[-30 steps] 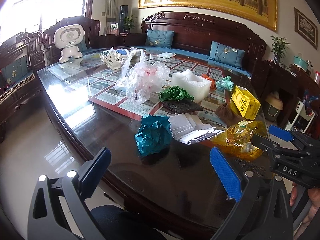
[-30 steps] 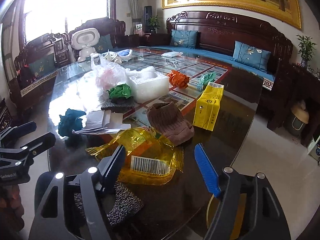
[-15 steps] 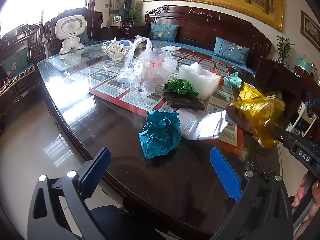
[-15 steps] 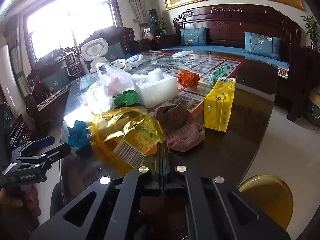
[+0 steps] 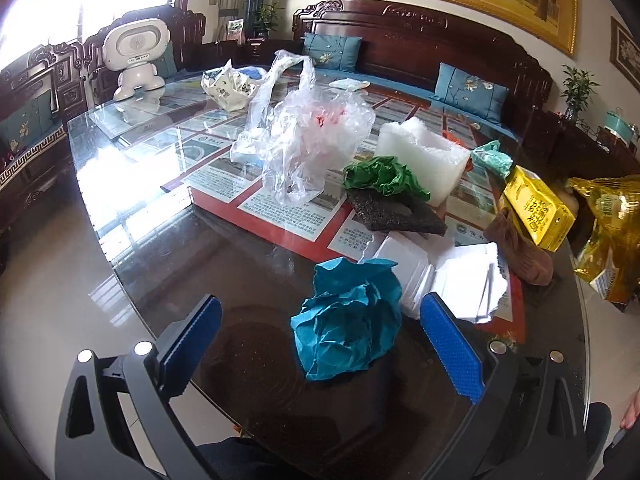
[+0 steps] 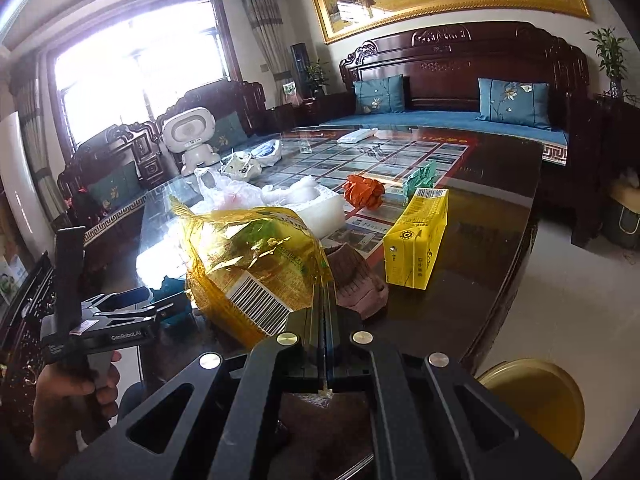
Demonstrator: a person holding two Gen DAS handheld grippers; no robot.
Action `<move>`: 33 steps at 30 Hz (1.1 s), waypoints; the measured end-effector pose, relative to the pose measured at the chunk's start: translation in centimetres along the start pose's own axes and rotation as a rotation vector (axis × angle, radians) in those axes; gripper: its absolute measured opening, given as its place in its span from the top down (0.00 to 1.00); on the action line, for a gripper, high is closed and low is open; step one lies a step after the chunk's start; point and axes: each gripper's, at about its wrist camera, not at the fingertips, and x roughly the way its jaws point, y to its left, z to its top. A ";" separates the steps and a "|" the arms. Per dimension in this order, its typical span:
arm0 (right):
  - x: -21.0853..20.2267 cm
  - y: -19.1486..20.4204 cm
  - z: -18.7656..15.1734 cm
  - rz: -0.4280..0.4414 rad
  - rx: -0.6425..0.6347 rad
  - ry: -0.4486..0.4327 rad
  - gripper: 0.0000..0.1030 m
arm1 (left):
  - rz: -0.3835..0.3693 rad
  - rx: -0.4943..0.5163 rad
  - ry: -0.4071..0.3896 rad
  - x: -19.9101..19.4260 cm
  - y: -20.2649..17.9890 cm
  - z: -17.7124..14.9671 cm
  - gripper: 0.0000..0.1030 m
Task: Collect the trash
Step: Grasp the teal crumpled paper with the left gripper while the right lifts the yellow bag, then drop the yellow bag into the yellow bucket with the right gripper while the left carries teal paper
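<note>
My right gripper (image 6: 325, 296) is shut on a corner of a crinkled yellow foil bag (image 6: 252, 264), which hangs lifted above the glass table; the same bag (image 5: 612, 236) shows at the right edge of the left wrist view. My left gripper (image 5: 320, 328) is open, its blue pads either side of a crumpled teal paper ball (image 5: 348, 320) lying on the table, not touching it. The left gripper (image 6: 120, 312) also appears at the lower left of the right wrist view, held by a hand. Torn white paper sheets (image 5: 452, 280) lie just behind the teal ball.
On the table (image 5: 200, 248): a clear plastic bag (image 5: 304, 140), white foam block (image 5: 424, 156), green paper (image 5: 380, 176) on a dark pad (image 5: 396, 212), yellow carton (image 6: 416, 240), brown cloth (image 6: 356, 280), orange paper ball (image 6: 364, 192). A yellow bin (image 6: 536, 400) stands on the floor at right.
The right gripper shut on the yellow bag and lifted it off the table, toward the right. My left gripper moved forward and down until the teal paper ball lay between its open fingers.
</note>
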 end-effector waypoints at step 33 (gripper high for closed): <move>-9.7 -10.0 -2.2 -0.086 0.133 -0.054 0.99 | -0.404 0.256 -0.069 -6.6 -17.5 1.9 0.56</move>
